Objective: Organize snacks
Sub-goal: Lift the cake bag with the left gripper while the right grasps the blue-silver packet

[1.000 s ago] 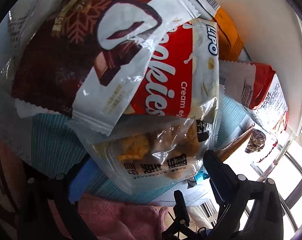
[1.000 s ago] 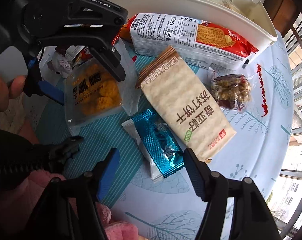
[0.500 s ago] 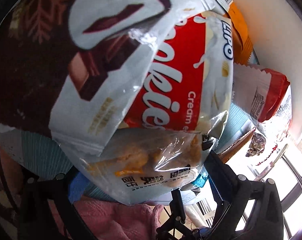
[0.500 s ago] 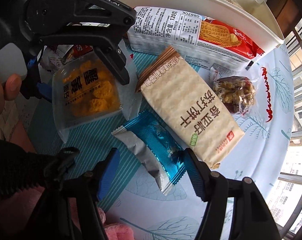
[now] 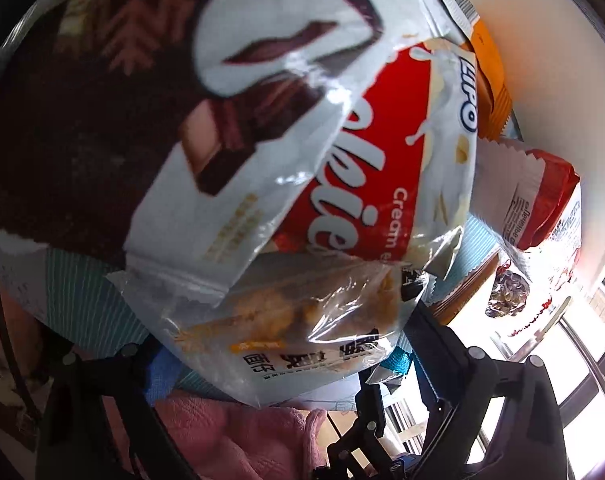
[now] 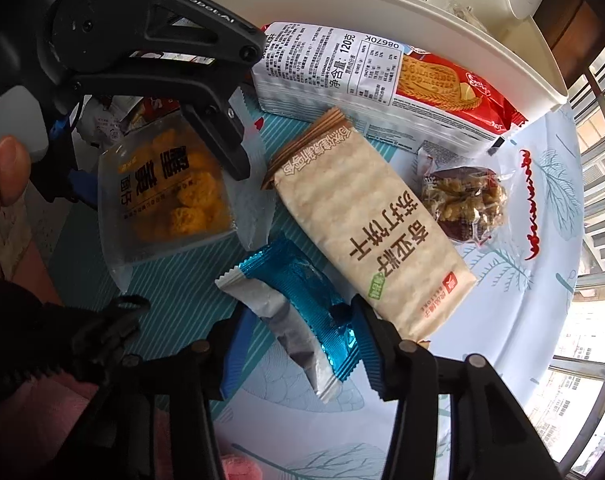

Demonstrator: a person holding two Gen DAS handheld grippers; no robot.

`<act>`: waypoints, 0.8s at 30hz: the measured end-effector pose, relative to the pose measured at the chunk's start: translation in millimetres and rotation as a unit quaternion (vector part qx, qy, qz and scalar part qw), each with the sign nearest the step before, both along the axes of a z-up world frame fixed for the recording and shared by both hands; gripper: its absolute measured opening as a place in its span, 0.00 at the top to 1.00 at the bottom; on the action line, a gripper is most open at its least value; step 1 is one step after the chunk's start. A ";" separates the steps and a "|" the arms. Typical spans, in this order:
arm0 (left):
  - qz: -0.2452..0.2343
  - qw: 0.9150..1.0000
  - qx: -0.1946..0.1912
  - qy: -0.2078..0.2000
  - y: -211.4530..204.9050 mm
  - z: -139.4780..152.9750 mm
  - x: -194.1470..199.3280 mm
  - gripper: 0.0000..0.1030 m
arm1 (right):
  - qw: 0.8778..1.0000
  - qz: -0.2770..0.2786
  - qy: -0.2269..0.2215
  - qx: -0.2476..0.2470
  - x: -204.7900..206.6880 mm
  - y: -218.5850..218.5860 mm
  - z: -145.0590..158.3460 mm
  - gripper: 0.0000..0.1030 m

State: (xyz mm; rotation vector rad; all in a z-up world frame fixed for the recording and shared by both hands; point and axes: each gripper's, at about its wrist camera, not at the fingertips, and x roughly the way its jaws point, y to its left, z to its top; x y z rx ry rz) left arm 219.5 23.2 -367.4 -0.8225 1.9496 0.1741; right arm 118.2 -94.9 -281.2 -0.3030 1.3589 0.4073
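**Most snacks are still out on the counter**

The tidy-up looks like it is near the start. Lots of snacks still lie loose on the counter [image 6: 502,320], which has a blue and white leaf cloth on it. A white bin [image 6: 382,12] sits at the back, and I cannot see how much is inside it.

The right gripper [image 6: 298,344] points down at a blue foil snack [image 6: 302,292]. Its jaws have just been closing and are now narrow, with the blue foil snack between them. The pads look like they touch its sides, so I think it is being picked up. It still rests on the counter.

Just beside it lies a long tan cracker pack [image 6: 370,224]. Near that sits a small clear walnut and date snack [image 6: 462,204]. A big red and white biscuit pack [image 6: 382,80] leans against the bin.

The left gripper [image 5: 286,364] is around a clear bag of yellow puffs [image 6: 166,196]. Its jaws are wide and have just closed a little. The bag sits between them, but the pads do not seem to press it yet.

In the left view, a red cookie bag [image 5: 382,160] and a brown chocolate bag [image 5: 142,120] lie piled behind the puffs.

All these still need a home.
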 end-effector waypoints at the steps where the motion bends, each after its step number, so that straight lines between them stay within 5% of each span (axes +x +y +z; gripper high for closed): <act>1: 0.004 1.000 -0.001 0.000 1.8 0.8 -1.4 0.08 | 1.000 -0.001 0.000 0.001 -0.3 -1.5 0.6 0.54; 16: 0.021 1.000 -0.003 0.019 14.8 18.5 -41.6 0.19 | 0.999 -0.044 -0.027 0.004 -10.2 -39.8 28.2 0.57; 24: 0.011 1.000 0.007 -0.026 11.2 56.0 -66.8 0.19 | 0.996 -0.059 -0.064 0.009 -22.2 -59.9 49.9 0.57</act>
